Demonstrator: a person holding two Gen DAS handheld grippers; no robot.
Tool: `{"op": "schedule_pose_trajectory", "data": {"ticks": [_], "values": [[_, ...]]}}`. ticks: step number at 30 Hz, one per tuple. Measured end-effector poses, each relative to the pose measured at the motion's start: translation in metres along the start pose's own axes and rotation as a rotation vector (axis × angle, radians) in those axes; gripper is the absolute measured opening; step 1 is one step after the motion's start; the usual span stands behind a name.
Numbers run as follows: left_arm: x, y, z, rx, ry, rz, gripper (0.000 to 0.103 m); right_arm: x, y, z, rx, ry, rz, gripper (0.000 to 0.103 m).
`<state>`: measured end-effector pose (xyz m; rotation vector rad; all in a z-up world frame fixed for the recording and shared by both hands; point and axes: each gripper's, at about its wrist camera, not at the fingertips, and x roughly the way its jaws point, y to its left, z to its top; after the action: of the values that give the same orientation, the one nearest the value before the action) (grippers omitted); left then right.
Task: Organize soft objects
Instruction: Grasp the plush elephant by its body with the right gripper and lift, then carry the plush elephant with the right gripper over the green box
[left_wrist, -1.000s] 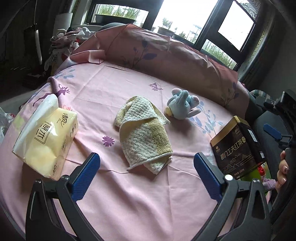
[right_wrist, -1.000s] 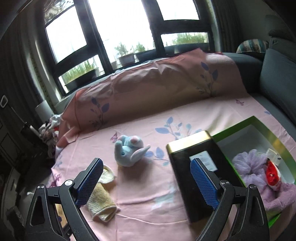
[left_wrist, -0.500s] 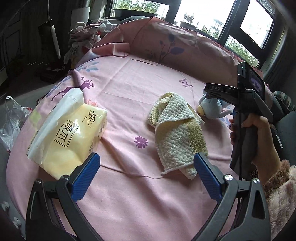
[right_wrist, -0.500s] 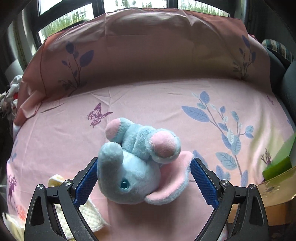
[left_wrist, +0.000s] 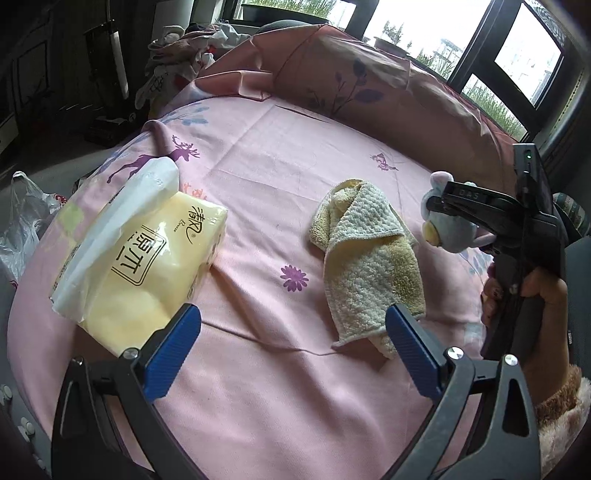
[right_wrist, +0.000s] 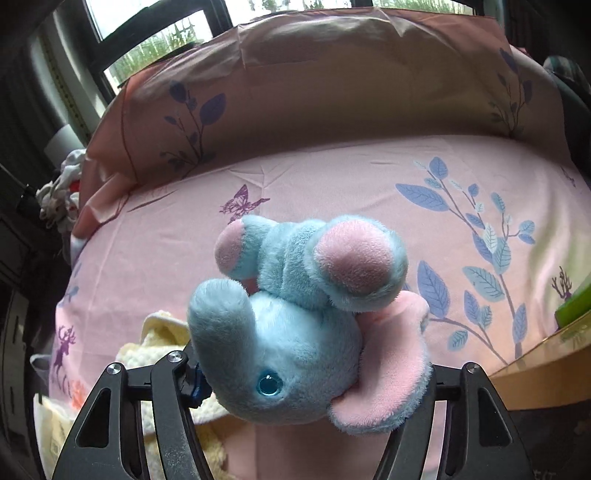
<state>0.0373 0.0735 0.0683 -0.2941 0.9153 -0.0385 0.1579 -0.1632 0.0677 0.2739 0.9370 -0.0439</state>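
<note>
A blue and pink plush elephant (right_wrist: 295, 332) lies on the pink bedsheet (right_wrist: 332, 184), and it also shows at the right in the left wrist view as the elephant (left_wrist: 447, 229). My right gripper (right_wrist: 310, 380) is closing around its head. The left pad touches the head, while the pink ear hides the right pad. A hand (left_wrist: 535, 295) holds that gripper. A folded yellow towel (left_wrist: 369, 266) lies mid-bed. My left gripper (left_wrist: 291, 332) hovers open over bare sheet, its right finger close to the towel's lower end.
A yellow tissue pack (left_wrist: 140, 266) sits at the left of the bed. A long pink bolster (left_wrist: 369, 81) runs along the far side under the windows. A gold-topped box (right_wrist: 546, 365) and a green box edge (right_wrist: 576, 306) are at the right. Clothes pile (left_wrist: 184, 48) beyond the bed.
My right gripper came down over the elephant and its jaws narrowed onto the head. The left gripper shifted slightly and stayed open.
</note>
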Motion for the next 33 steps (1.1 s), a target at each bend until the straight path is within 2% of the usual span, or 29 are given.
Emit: {"op": "schedule_pose_trajectory", "data": {"ticks": [3, 5, 7, 11, 13, 16, 17, 19, 22, 26, 30, 33], "values": [[-0.002, 0.002, 0.000, -0.006, -0.010, 0.020, 0.099, -0.040, -0.002, -0.025, -0.030, 0.015, 0.065, 0.068], [-0.003, 0.005, 0.000, -0.022, 0.001, 0.001, 0.099, -0.064, 0.000, -0.050, -0.075, 0.029, 0.105, 0.069], [-0.005, 0.007, 0.000, -0.044, 0.007, -0.025, 0.099, -0.075, 0.004, -0.075, -0.102, 0.074, 0.137, 0.069], [-0.006, 0.004, -0.004, -0.042, 0.017, -0.046, 0.099, -0.079, -0.004, -0.121, -0.044, 0.199, 0.277, 0.069], [-0.004, 0.002, -0.006, -0.043, 0.046, -0.095, 0.098, -0.078, -0.006, -0.133, -0.047, 0.197, 0.263, 0.071], [-0.002, -0.002, -0.011, -0.061, 0.106, -0.203, 0.097, -0.072, -0.008, -0.135, -0.052, 0.183, 0.169, 0.079], [-0.003, -0.004, -0.013, -0.054, 0.116, -0.223, 0.097, -0.072, -0.009, -0.133, -0.054, 0.181, 0.164, 0.083], [-0.005, -0.011, -0.017, -0.025, 0.123, -0.237, 0.097, -0.076, -0.013, -0.129, -0.042, 0.168, 0.211, 0.087], [-0.004, -0.020, -0.021, 0.005, 0.150, -0.270, 0.097, -0.082, -0.024, -0.129, 0.003, 0.168, 0.242, 0.088], [0.005, -0.032, -0.029, 0.054, 0.273, -0.384, 0.097, -0.087, -0.040, -0.130, 0.060, 0.172, 0.261, 0.088], [0.011, -0.041, -0.040, 0.112, 0.330, -0.417, 0.097, -0.091, -0.054, -0.127, 0.119, 0.174, 0.337, 0.088], [0.013, -0.051, -0.047, 0.140, 0.385, -0.485, 0.097, -0.091, -0.057, -0.127, 0.138, 0.192, 0.359, 0.088]]}}
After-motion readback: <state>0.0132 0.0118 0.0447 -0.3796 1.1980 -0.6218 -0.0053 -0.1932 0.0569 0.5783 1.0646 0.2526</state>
